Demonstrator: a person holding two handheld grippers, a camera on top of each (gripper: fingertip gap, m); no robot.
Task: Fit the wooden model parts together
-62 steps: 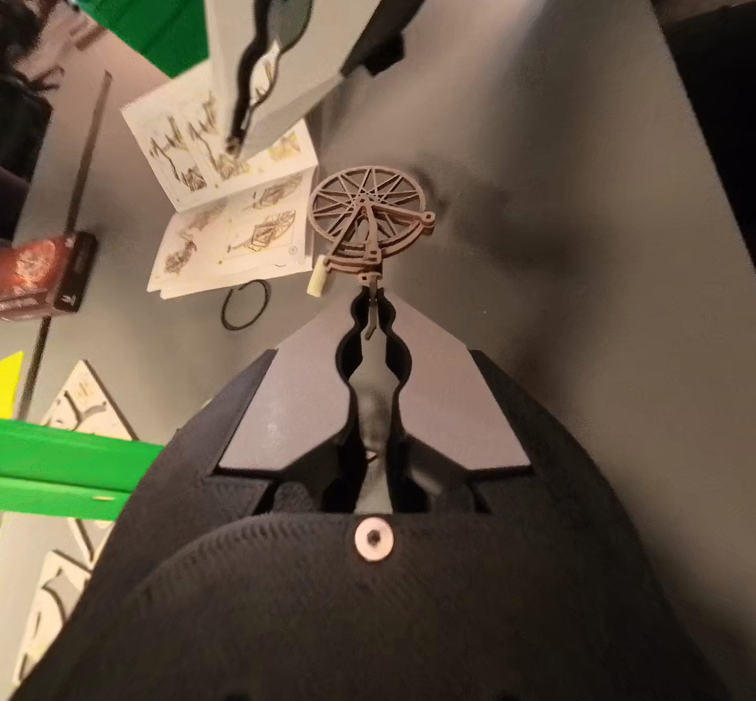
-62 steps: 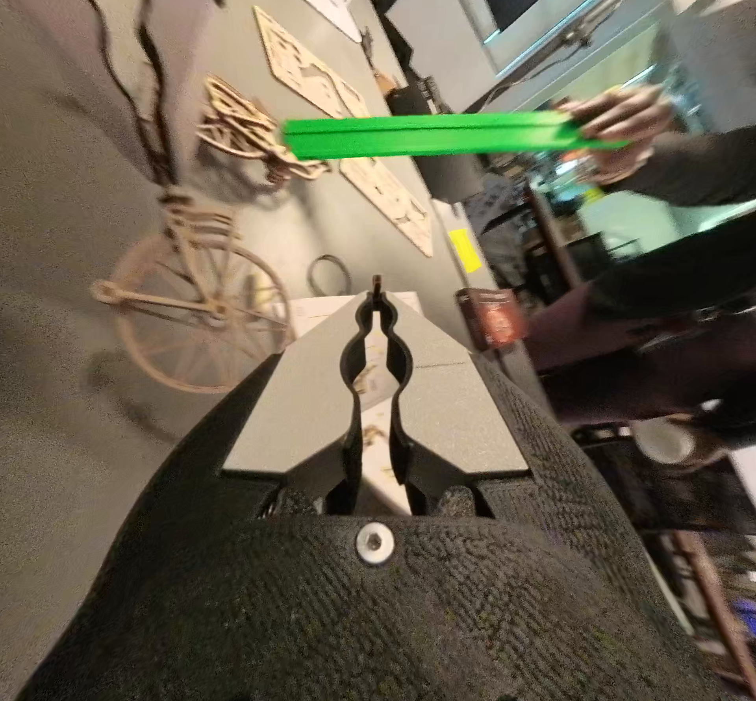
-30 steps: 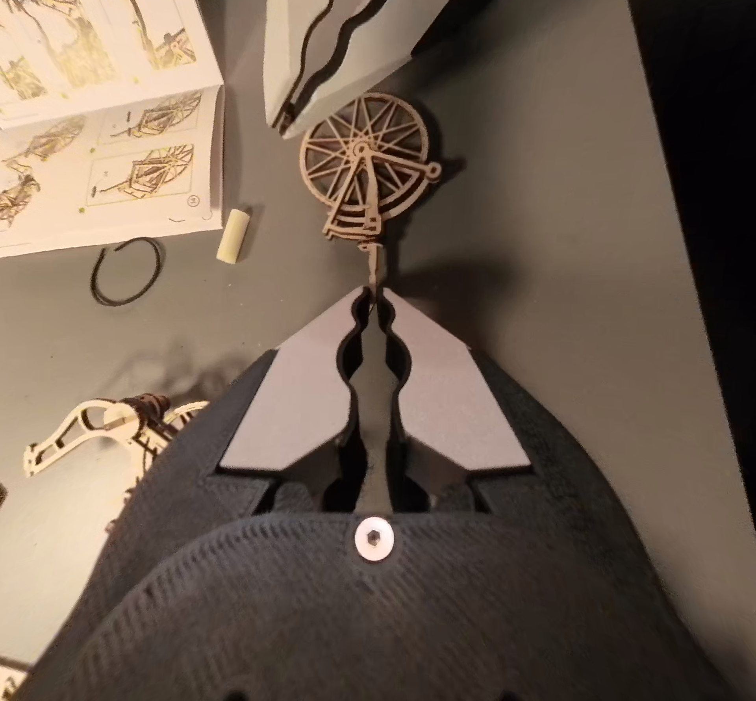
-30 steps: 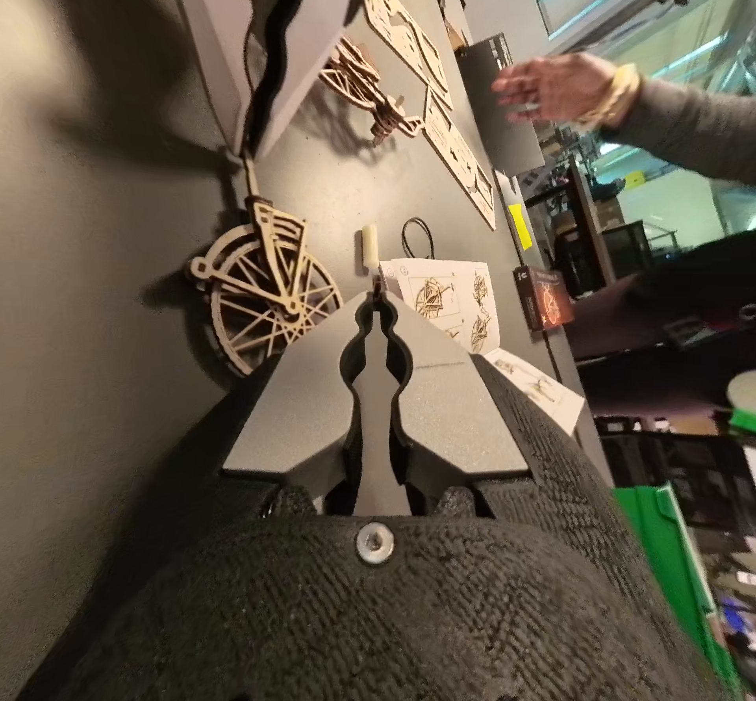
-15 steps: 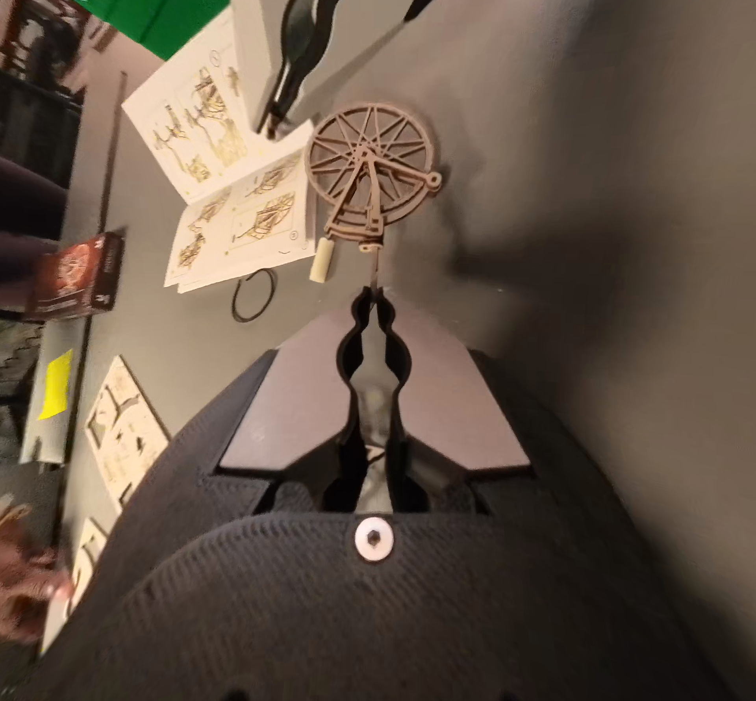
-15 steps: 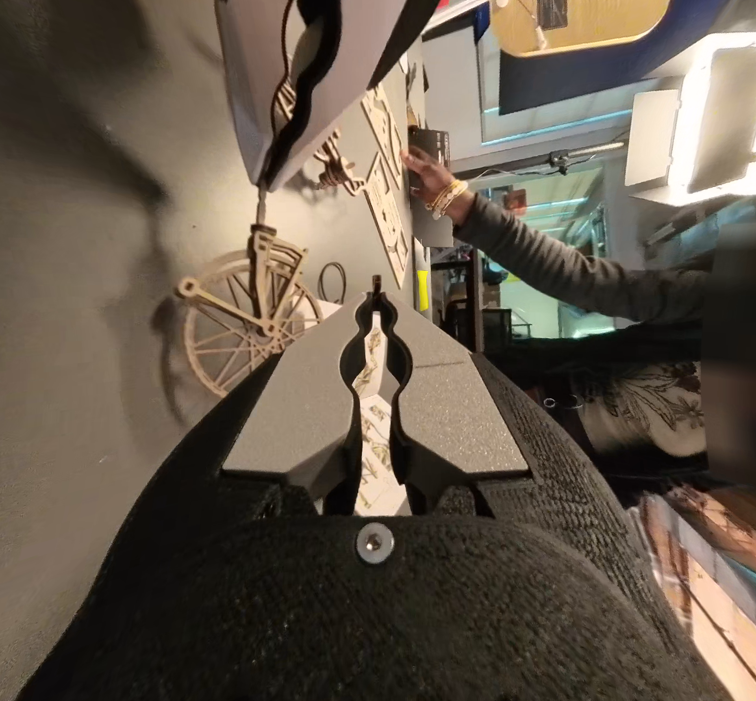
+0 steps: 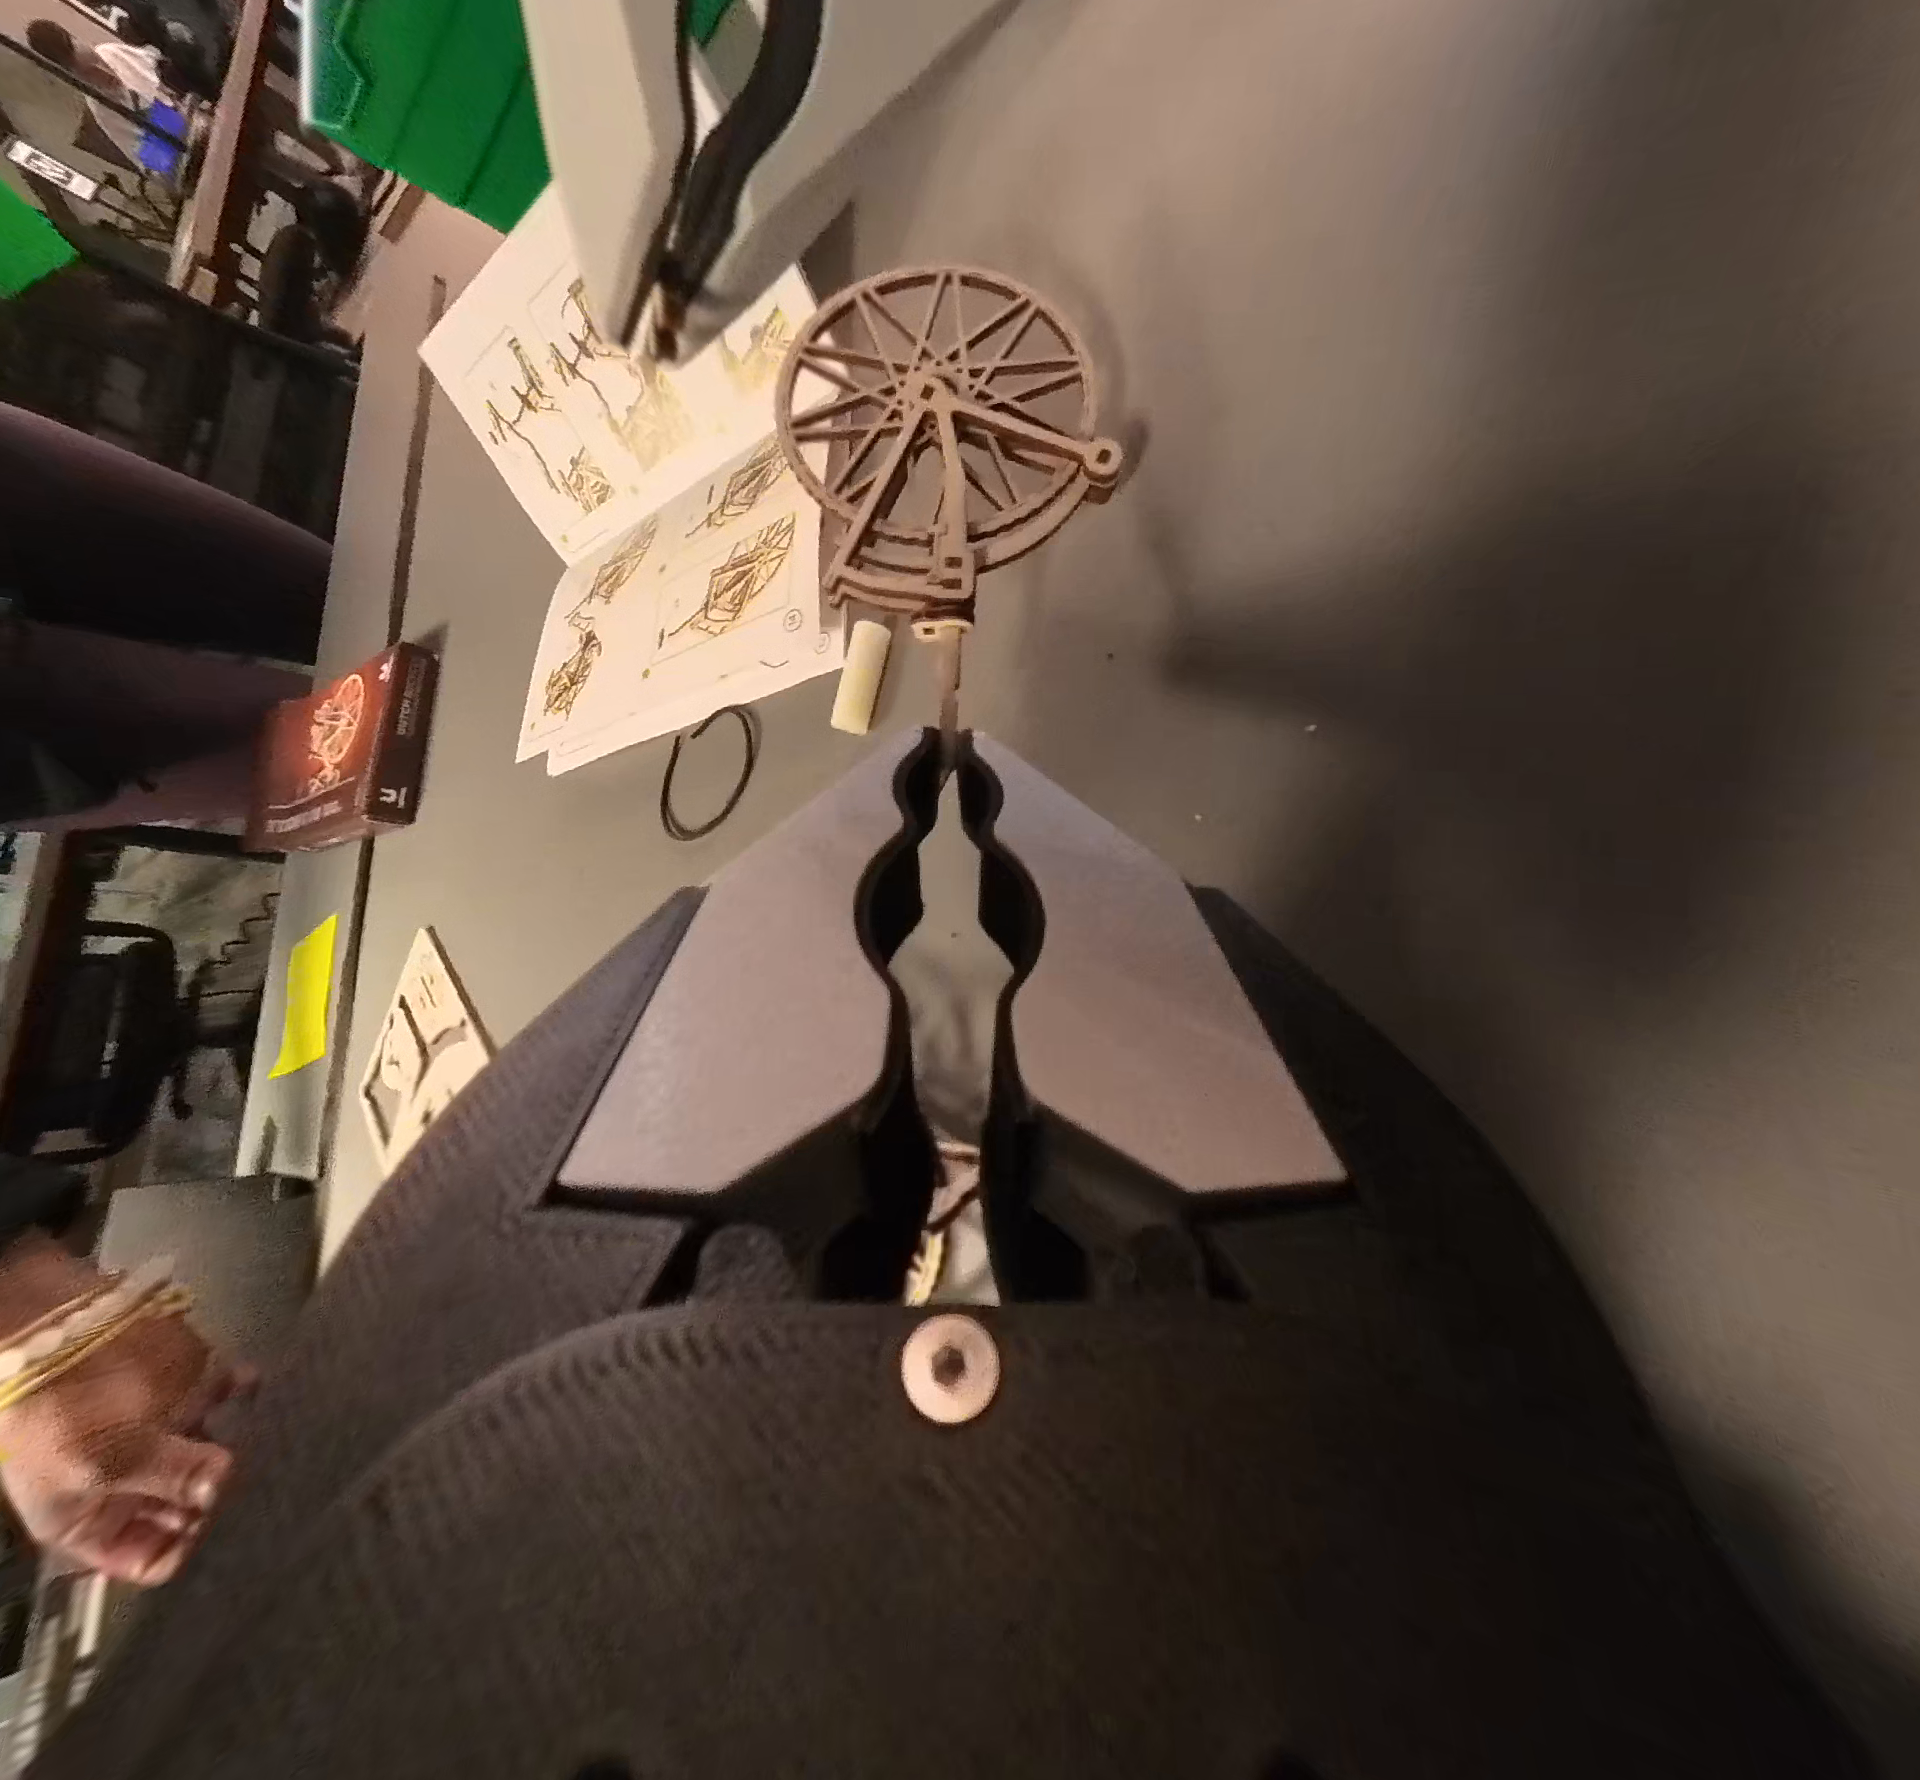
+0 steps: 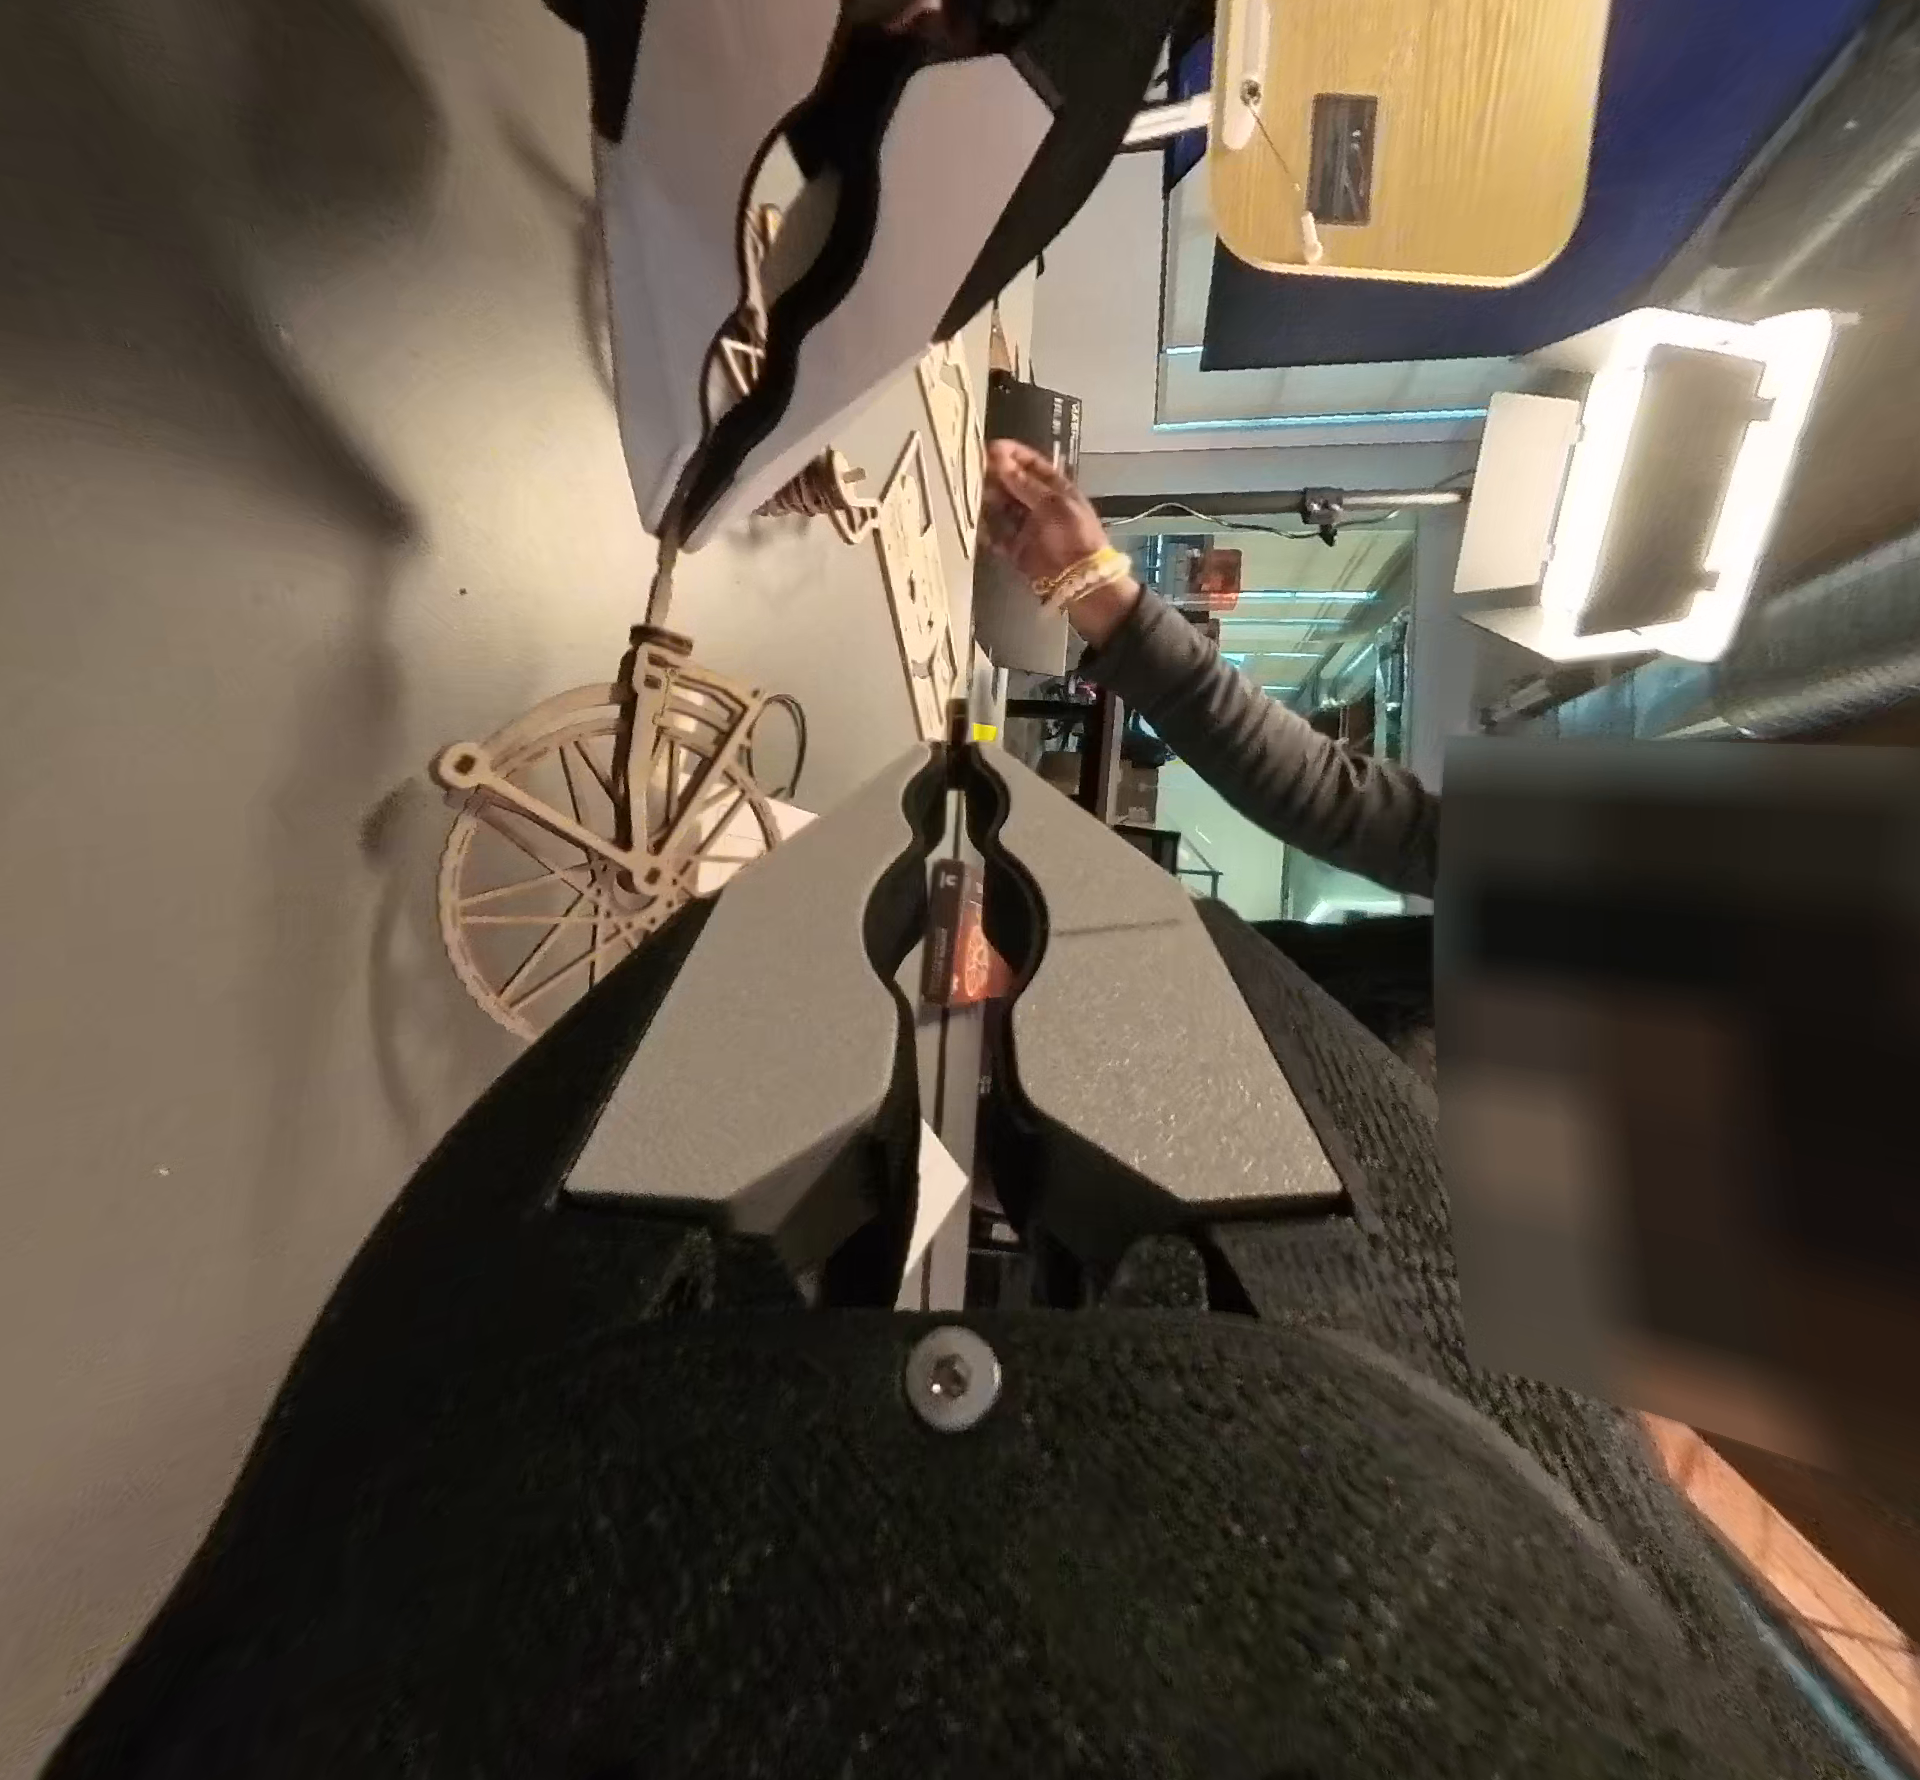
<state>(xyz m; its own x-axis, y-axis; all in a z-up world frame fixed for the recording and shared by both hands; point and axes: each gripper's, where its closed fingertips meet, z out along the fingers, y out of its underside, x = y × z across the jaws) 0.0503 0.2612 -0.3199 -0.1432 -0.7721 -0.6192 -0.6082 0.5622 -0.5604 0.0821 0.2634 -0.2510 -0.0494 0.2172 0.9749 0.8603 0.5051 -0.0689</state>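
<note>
Left wrist view: the left gripper [image 7: 948,743] has its jaws pinched together on a thin wooden stem [image 7: 948,681] that sticks out from the wooden wheel assembly [image 7: 940,452].
Wheel assembly: 1 spoked wheel with a fork-like frame over it, held up above the grey table [image 7: 1455,380], the stem pointing back at the left gripper's tips.
Right gripper: seen in the left wrist view as the grey pair of fingers at the top, tips [image 7: 657,333] close together above the open booklet; it is just beside the wheel but not touching it.
Right wrist view: the right gripper [image 8: 954,756] has its jaws nearly closed, and a tiny dark piece [image 8: 956,728] shows at the very tips; I cannot tell for sure what it is.
Same view, farther off: the left gripper [image 8: 675,535] comes down from the top and grips the stem, with the wheel assembly [image 8: 603,847] hanging off it.
Table clutter: an instruction booklet [image 7: 665,525] lies open beside the wheel, a small pale cylinder [image 7: 862,686] and a black rubber ring [image 7: 707,785] lie near its edge, a reddish-brown box [image 7: 348,764] sits farther out, and a cut-out wooden sheet [image 7: 421,1044] lies near a yellow sticky note [image 7: 304,992].
Other person: a hand [image 8: 1039,525] with bracelets and a grey sleeve reaches toward the far end of the table, near more wooden sheets [image 8: 920,587].
</note>
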